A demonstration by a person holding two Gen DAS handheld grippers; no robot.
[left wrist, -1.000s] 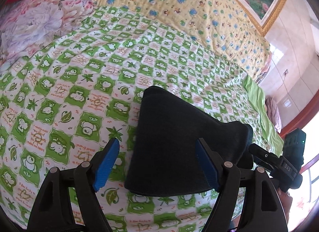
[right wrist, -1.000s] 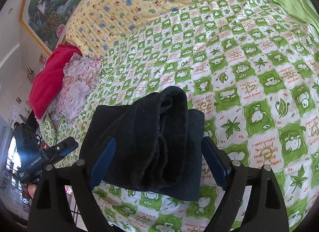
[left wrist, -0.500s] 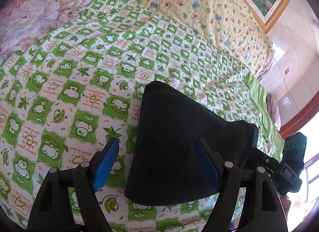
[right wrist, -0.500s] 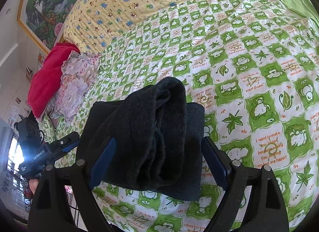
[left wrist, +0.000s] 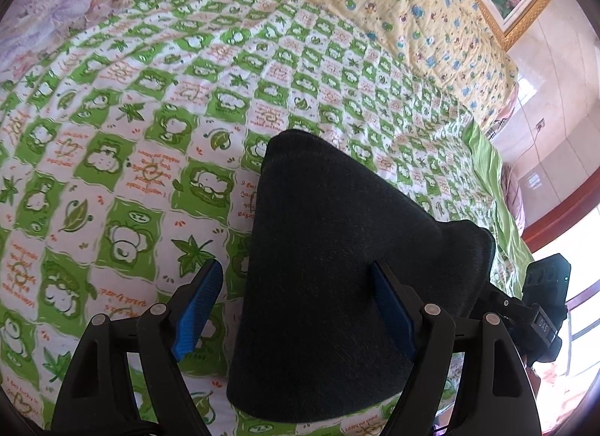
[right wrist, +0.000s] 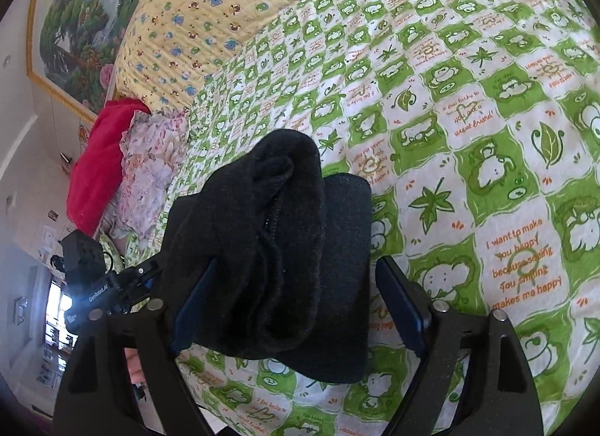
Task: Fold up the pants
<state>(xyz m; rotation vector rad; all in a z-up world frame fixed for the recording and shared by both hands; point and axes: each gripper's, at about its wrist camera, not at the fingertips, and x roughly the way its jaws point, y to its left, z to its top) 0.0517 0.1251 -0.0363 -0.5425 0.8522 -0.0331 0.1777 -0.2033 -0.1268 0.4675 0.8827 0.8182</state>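
Black pants lay folded on the bed, both grippers' jaws wide.

Bed (left wrist: 112, 136) w/ green-and-white check quilt filled most of the room; yellow cartoon-print blanket (right wrist: 210, 12) covered its far part, framed painting (right wrist: 78, 16) on the wall behind. Red cloth (right wrist: 97, 170) & pink floral cloth (right wrist: 150, 181) sat piled at one edge of the bed. Pants (left wrist: 330, 286) were a compact dark bundle near the bed's near edge, bunched end (right wrist: 277, 233) up top in right wrist view. Left gripper (left wrist: 296, 308) & right gripper (right wrist: 296, 301) hung over the bundle, blue pads (left wrist: 198, 308) apart either side, nothing clamped.
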